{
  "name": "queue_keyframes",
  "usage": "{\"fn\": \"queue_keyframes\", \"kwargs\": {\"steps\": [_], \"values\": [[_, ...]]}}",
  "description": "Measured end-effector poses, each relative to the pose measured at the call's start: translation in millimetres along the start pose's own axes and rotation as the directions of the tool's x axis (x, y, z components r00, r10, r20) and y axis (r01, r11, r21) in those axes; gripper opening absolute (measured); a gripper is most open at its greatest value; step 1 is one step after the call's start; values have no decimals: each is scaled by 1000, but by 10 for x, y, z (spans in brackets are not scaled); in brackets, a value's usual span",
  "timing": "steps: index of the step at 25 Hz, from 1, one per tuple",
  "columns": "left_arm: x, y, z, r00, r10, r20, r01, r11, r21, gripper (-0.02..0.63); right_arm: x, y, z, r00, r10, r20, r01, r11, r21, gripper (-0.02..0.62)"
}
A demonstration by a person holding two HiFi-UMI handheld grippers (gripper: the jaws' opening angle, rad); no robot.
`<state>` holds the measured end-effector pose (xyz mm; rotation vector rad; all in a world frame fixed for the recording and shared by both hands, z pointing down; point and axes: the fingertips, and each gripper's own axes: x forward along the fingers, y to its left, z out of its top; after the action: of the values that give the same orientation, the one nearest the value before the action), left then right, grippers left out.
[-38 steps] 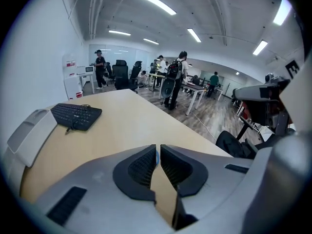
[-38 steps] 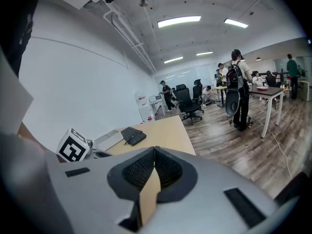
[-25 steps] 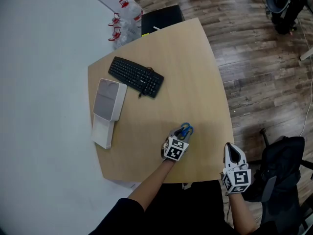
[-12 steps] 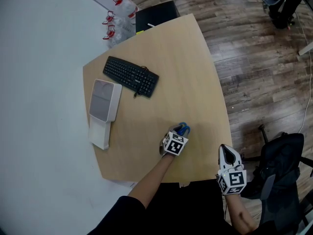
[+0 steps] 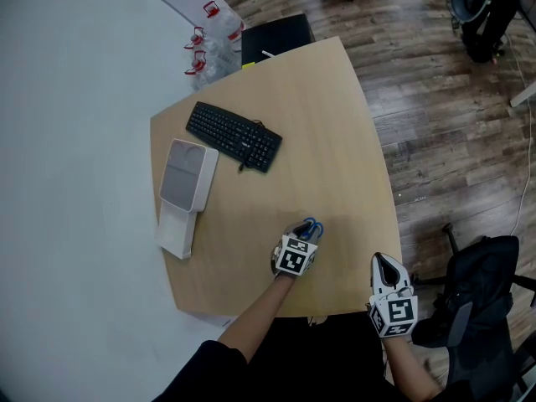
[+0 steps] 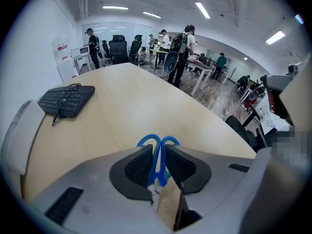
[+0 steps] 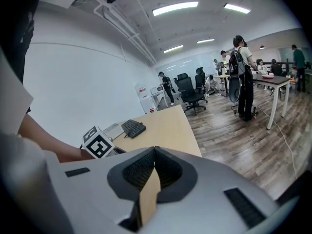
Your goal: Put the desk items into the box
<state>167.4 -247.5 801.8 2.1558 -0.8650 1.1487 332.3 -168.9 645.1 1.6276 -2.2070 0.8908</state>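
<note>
Blue-handled scissors (image 5: 313, 224) lie on the wooden table (image 5: 335, 124) near its front edge. My left gripper (image 5: 303, 234) reaches over them. In the left gripper view its jaws are closing on the scissors (image 6: 157, 147), and both pads touch the handle stems. My right gripper (image 5: 381, 268) hangs just off the table's near right edge, shut with nothing in it; its pads meet in the right gripper view (image 7: 153, 167). A white box with a grey lid (image 5: 186, 193) lies at the table's left side. Behind it is a black keyboard (image 5: 234, 136).
White bins with red clips (image 5: 201, 11) and a black case (image 5: 276, 33) stand beyond the table's far end. A dark backpack on a chair (image 5: 477, 296) is at my right over the wood floor. People stand far off in the room (image 6: 180, 48).
The left jaws have narrowed around the scissors' handles. The right gripper has drifted slightly left and toward me. The head camera swayed a little.
</note>
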Motion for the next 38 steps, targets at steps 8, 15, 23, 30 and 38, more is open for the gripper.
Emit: {"fn": "queue_keyframes", "kwargs": {"steps": [8,15,23,30,38], "values": [[-786,189,179,982,63,178,-53,997,-60,78,17,455,227,998,32,49,-29,997,-72,60],[-1467,573,-76,948,112,299,-69,986,-153,78,132,1266,268,993,103,62,-90,980,-178,60],[-2314,1046,-782,916,107,386,-35,981,-190,78,248,2565,97,984,164,63,-140,950,-280,60],[-3098,1779,-1317,882,136,452,-67,984,-166,78,410,3643,-41,983,156,93,-124,950,-287,60],[-3830,2652,-1936,849,234,475,-110,955,-276,78,488,4505,-95,984,157,81,-116,918,-379,60]]}}
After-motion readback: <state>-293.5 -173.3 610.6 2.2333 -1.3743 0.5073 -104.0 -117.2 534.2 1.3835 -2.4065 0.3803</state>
